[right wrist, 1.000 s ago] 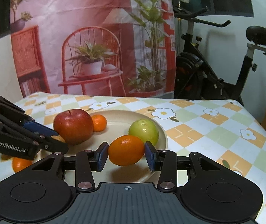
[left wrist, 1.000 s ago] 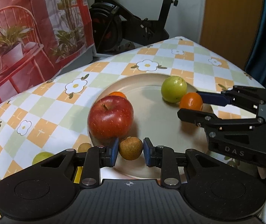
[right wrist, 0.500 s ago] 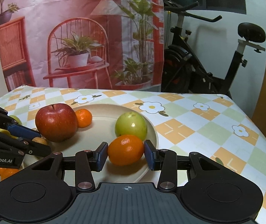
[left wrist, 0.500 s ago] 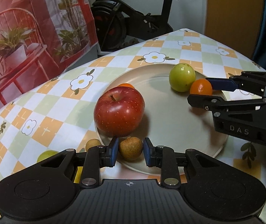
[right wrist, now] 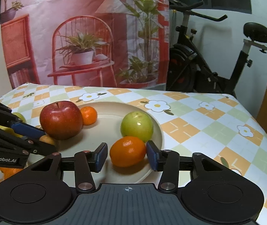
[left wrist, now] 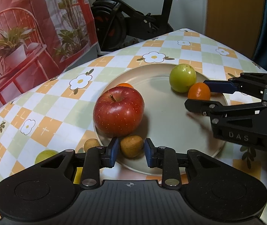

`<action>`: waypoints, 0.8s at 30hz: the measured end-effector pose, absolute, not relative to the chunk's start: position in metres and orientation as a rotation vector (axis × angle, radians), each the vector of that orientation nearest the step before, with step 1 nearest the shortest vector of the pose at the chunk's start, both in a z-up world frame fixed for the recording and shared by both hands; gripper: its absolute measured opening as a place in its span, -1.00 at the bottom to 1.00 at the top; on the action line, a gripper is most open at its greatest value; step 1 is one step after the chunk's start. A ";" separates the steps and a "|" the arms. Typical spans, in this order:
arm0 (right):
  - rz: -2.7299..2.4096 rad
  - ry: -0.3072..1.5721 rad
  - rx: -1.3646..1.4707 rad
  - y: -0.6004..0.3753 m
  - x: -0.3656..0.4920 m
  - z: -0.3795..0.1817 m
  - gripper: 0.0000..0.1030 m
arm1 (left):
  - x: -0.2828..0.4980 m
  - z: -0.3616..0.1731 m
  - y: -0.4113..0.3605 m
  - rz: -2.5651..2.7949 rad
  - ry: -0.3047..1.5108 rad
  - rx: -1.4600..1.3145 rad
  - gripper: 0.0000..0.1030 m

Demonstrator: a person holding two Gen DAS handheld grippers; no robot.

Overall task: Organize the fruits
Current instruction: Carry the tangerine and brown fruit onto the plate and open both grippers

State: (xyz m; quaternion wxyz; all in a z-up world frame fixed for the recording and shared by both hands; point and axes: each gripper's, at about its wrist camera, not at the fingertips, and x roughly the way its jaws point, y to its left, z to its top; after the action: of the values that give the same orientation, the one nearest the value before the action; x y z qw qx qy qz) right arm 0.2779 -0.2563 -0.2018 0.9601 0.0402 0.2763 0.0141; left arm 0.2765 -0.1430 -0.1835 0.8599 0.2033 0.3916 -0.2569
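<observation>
While both tools (left wrist: 130, 150) (right wrist: 126, 156) open, freed fruit (left wrist: 131, 145) (right wrist: 127, 151) between pads lies crosswise — long axes level.

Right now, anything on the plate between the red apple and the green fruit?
Bare plate between the red apple and the green fruit in both wrist views; a small orange sits against the apple's far side, off that line.

A table covered by a checked orange, green and white cloth with daisy prints (left wrist: 39, 116) is seen carrying a round cream plate (left wrist: 171, 131) near its centre. To the plate's left, directly on the cloth, a small brown round fruit (left wrist: 91, 144), a yellow-green fruit (left wrist: 46, 154) and an orange citrus fruit (right wrist: 9, 171) are laid.
</observation>
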 end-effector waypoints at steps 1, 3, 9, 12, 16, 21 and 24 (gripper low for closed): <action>0.028 0.557 0.084 -0.257 0.277 -0.202 -0.16 | 0.277 -0.183 -0.143 -0.542 0.824 0.421 -0.27; 0.022 0.548 0.086 -0.257 0.276 -0.201 -0.15 | 0.277 -0.182 -0.142 -0.554 0.828 0.400 -0.12; 0.025 0.473 0.119 -0.264 0.263 -0.196 0.05 | 0.273 -0.178 -0.141 -0.547 0.814 0.381 -0.04; 0.035 0.438 0.148 -0.270 0.255 -0.194 0.07 | 0.271 -0.174 -0.137 -0.532 0.805 0.364 -0.04; 0.049 0.423 0.160 -0.274 0.252 -0.192 0.11 | 0.271 -0.167 -0.130 -0.509 0.787 0.322 -0.04; 0.053 0.424 0.164 -0.274 0.251 -0.192 0.14 | 0.262 -0.153 -0.109 -0.469 0.767 0.205 -0.04; 0.055 0.426 0.169 -0.275 0.251 -0.192 0.14 | 0.254 -0.145 -0.093 -0.438 0.750 0.147 -0.04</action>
State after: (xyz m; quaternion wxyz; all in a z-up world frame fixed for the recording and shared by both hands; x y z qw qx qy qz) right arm 0.2509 -0.2750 -0.1917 0.9735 0.0837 0.2111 0.0271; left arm 0.2543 -0.0926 -0.1452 0.9047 0.0709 0.3628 -0.2118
